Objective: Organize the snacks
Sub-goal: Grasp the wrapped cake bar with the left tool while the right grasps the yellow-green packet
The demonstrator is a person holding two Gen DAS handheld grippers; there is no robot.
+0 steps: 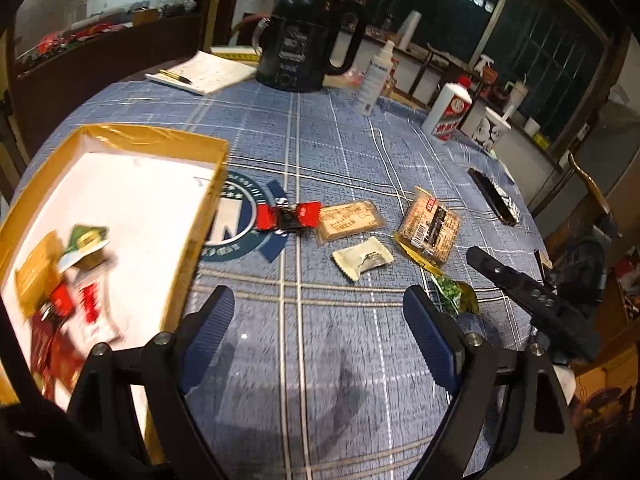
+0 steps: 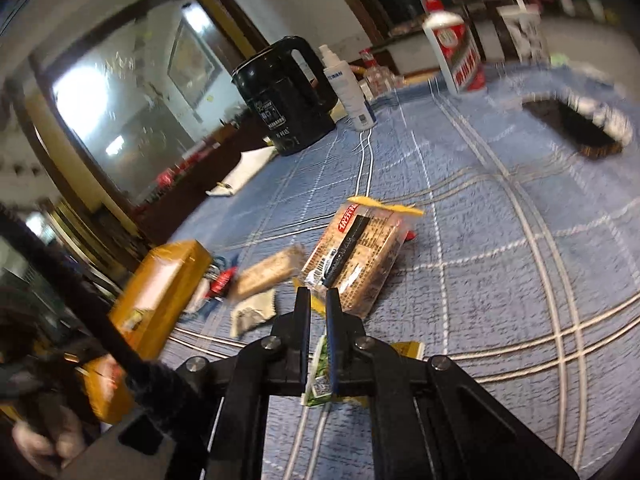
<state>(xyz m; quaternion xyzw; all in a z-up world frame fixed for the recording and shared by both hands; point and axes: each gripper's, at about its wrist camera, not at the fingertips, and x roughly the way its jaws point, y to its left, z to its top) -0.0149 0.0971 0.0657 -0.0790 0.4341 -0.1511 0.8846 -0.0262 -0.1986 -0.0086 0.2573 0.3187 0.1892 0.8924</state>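
A yellow box (image 1: 192, 236) with a white floor sits at the table's left and holds several snack packets (image 1: 76, 280). On the blue cloth lie a red candy (image 1: 286, 216), a tan wafer pack (image 1: 350, 220), a white packet (image 1: 362, 258), a large brown cracker pack (image 1: 430, 228) and a green packet (image 1: 456, 298). My left gripper (image 1: 320, 312) is open and empty above the cloth, right of the box. My right gripper (image 2: 318, 300) is nearly shut, with the green packet (image 2: 318, 376) between its fingers near their base, just short of the cracker pack (image 2: 352, 256).
A black kettle (image 1: 308, 40), a notepad with a pen (image 1: 200, 72), a white spray bottle (image 1: 376, 76), a red-and-white bottle (image 1: 448, 110), a paper cup (image 1: 490, 130) and a dark flat object (image 1: 494, 196) stand along the far and right side. The table edge runs at right.
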